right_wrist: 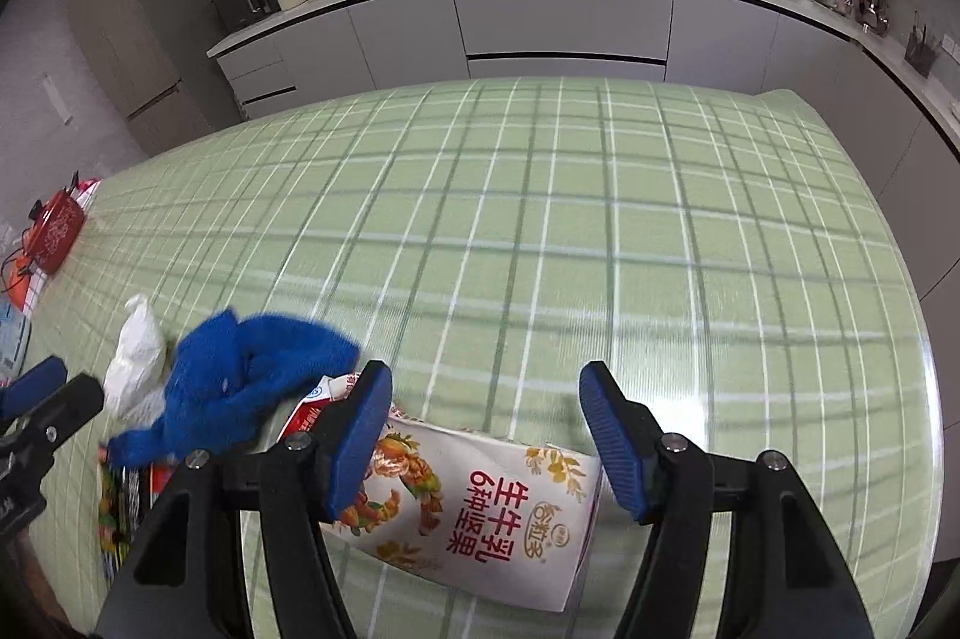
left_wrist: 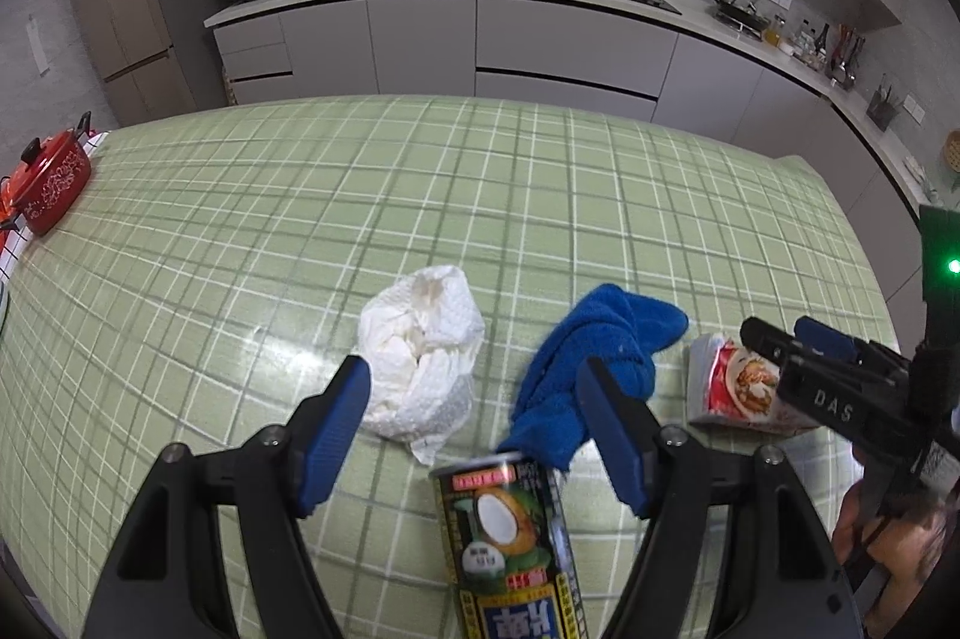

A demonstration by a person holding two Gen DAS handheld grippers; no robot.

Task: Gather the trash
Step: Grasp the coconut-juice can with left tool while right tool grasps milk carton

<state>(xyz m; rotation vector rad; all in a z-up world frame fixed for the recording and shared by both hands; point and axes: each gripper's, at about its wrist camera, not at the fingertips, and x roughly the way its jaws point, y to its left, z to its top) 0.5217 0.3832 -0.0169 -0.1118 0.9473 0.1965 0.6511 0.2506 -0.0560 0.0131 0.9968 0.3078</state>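
While no trash had been lifted: collection not yet begun. Left claw [left_wrist: 474, 393] spread above drink can [left_wrist: 507, 525], just before blue cloth [left_wrist: 594, 369]; crumpled paper [left_wrist: 420, 369] left of cloth. Right claw [right_wrist: 486, 405] spread over milk carton [right_wrist: 480, 513], right of cloth, on tabletop [right_wrist: 540, 219].

The table cover [left_wrist: 240, 231] looks like glossy plastic-coated stuff with a green check and glare patches. The white wad [left_wrist: 420, 369] is dimpled, crumpled paper towel. The blue cloth [left_wrist: 594, 357] is fuzzy terry, totally matt. The can [left_wrist: 510, 537] has a shiny printed label, and the milk carton [right_wrist: 480, 513] is smooth coated card. Gripper pads [right_wrist: 360, 435] look like ribbed matt blue rubber on black plastic. The red pot [left_wrist: 51, 183] at the left edge looks like glossy enamel.
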